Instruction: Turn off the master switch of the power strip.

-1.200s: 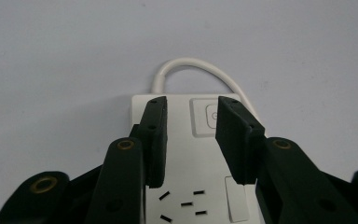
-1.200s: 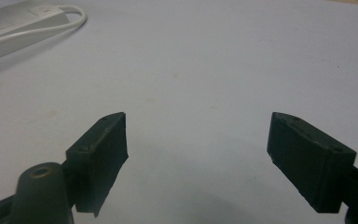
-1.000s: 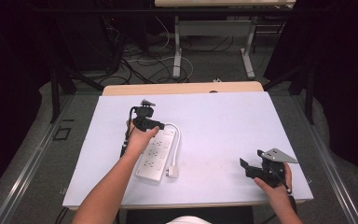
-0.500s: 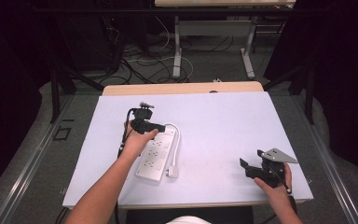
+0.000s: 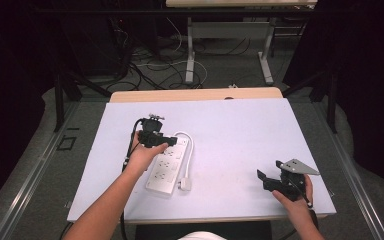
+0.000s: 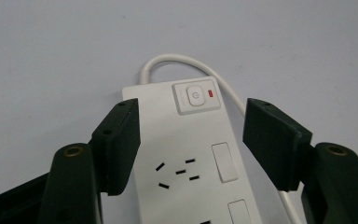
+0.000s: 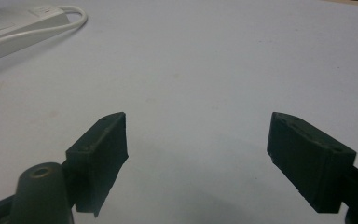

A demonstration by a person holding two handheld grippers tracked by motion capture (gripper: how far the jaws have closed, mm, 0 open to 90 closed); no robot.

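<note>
A white power strip (image 5: 167,167) lies lengthwise on the pale table (image 5: 240,130), its cord (image 5: 189,150) looped back to a plug (image 5: 185,184) beside it. My left gripper (image 5: 166,140) hovers over the strip's far end. In the left gripper view its jaws have just been opening and stand apart on either side of the power strip (image 6: 191,158), just short of the switch (image 6: 195,95) with its red light; the pads do not press on it. My right gripper (image 5: 262,179) is held near the front right, open. Bare table lies between the jaws of that right gripper (image 7: 198,121).
The right gripper view has the strip's end and cord loop (image 7: 51,21) far off at top left. A wooden edge (image 5: 195,95) borders the table's far side. Beyond it are desk legs (image 5: 190,55) and floor cables (image 5: 150,70).
The left hand has edged slightly nearer over the strip's far end. The right hand and the strip are where they were.
</note>
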